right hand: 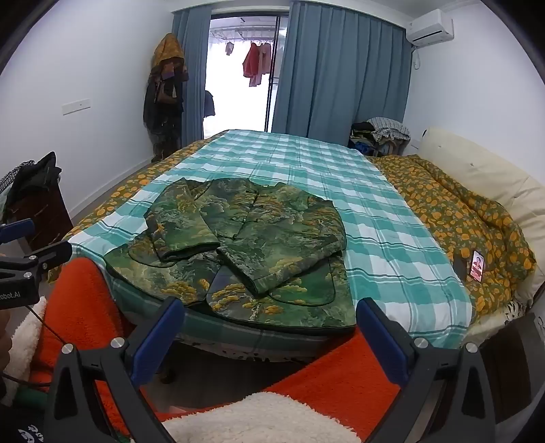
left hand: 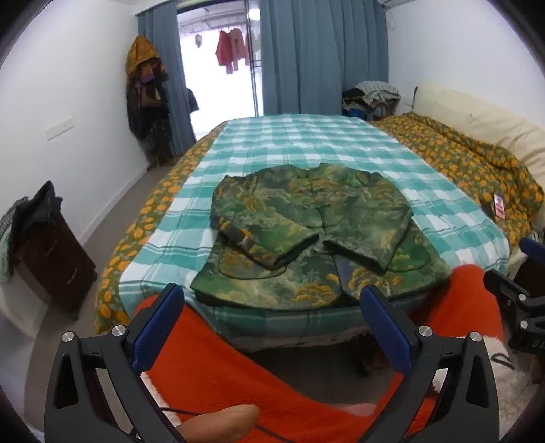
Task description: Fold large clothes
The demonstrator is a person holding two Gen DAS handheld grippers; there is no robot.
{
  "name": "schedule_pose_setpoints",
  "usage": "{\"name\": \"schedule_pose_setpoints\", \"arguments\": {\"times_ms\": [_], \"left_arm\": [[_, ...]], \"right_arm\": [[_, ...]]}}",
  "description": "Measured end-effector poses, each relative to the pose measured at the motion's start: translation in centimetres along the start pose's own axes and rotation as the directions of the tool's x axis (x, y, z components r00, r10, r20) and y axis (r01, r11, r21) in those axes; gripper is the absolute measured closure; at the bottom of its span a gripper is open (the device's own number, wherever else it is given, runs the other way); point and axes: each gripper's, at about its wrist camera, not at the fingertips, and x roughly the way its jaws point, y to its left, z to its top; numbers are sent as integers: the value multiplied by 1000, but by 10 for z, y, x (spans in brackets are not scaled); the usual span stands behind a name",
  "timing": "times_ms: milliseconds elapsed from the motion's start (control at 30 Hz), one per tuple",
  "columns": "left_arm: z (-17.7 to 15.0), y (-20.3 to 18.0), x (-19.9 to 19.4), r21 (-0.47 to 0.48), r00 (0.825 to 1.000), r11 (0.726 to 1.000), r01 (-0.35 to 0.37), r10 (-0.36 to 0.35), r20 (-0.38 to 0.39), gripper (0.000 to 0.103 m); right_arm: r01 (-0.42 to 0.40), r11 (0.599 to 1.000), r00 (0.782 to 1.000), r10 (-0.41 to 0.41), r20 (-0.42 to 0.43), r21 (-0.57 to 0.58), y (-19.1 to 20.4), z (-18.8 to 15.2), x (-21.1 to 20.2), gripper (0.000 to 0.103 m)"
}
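Bedroom walls in white frame a bed (left hand: 306,143) spread with a teal-and-white checked sheet. Nearest the cameras, the left gripper (left hand: 269,327) and the right gripper (right hand: 269,327) both stand spread wide with nothing between their blue pads, held over orange fleece trousers (left hand: 211,368) at the bed's foot. Just beyond, a green landscape-print jacket (left hand: 306,231) lies flat near the sheet's front edge, its sleeves crossed inward over the chest. To the right a mustard floral quilt (right hand: 460,218) is bunched along cream pillows, with a small red-and-white card (right hand: 477,265) on it. Farther back, blue curtains (right hand: 340,85) flank a bright doorway where red clothes (right hand: 253,64) hang. Only the right wrist view shows the air conditioner (right hand: 431,25) whole; only the left wrist view shows a fingertip (left hand: 221,419) at its bottom edge.
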Motion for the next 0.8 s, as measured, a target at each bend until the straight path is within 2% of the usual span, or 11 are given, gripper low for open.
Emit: {"name": "schedule_pose_setpoints", "arguments": {"times_ms": [100, 133, 800], "left_arm": [[-1, 4, -3, -2, 1000, 1000, 5, -5, -1, 0], [-1, -4, 1, 12, 1000, 1000, -18, 19, -8, 0], [0, -7, 0, 39, 1000, 999, -10, 10, -4, 0]], "right_arm": [[4, 1000, 1000, -4, -3, -2, 0, 1, 1, 0], [5, 1000, 1000, -5, -2, -1, 0, 1, 0, 0], [-9, 1000, 1000, 9, -14, 2, 2, -3, 3, 0]]}}
